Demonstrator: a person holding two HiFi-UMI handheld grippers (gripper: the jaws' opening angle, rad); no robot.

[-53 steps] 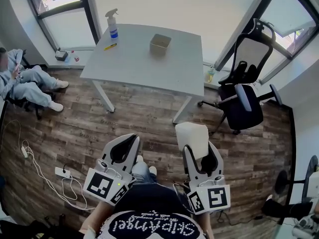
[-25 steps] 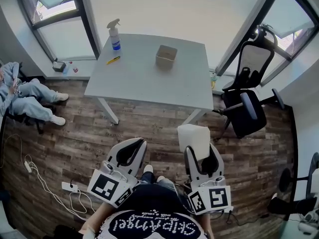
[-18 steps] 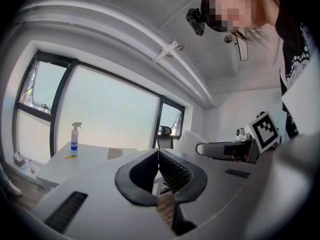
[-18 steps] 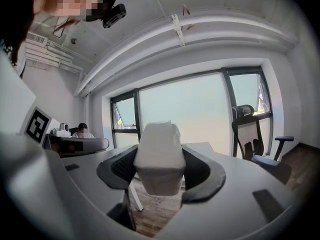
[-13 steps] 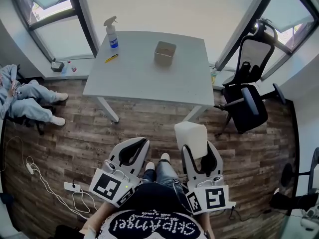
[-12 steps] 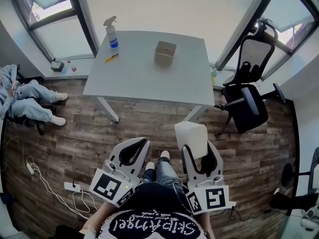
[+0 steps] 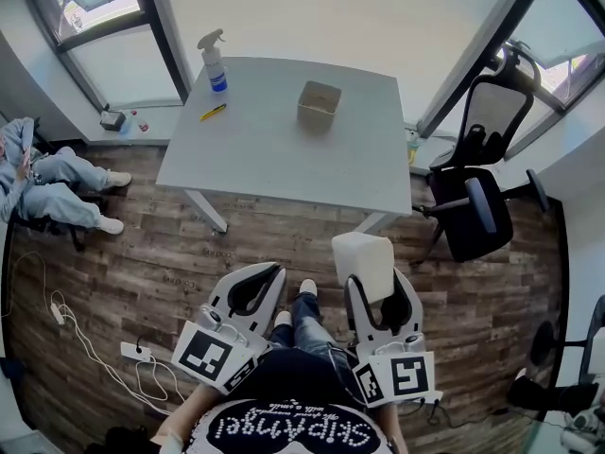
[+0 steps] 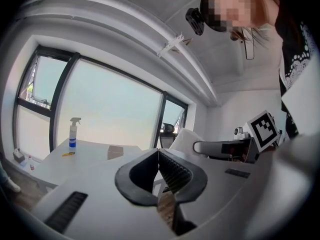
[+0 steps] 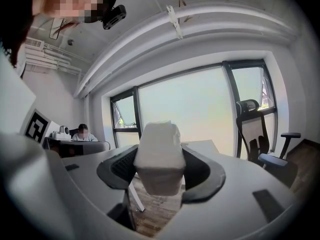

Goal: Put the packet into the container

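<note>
packet (image 9: 158,144) in right tool (image 9: 159,156) | left tool (image 8: 158,153) pinched together | container (image 7: 319,105) on table (image 7: 265,149)

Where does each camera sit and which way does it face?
Head view: on the person's head, steeply down at table, left gripper, right gripper, torso.
Left gripper view: on left gripper, jaws together, faces table, window; torso at right.
Right gripper view: on right gripper, shut on the packet, faces windows.
Head and left gripper views share the container.

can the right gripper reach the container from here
Probably not yet: the right gripper, shut on the white packet, hangs over the floor short of the table where the container stands. Nothing blocks the way.
</note>
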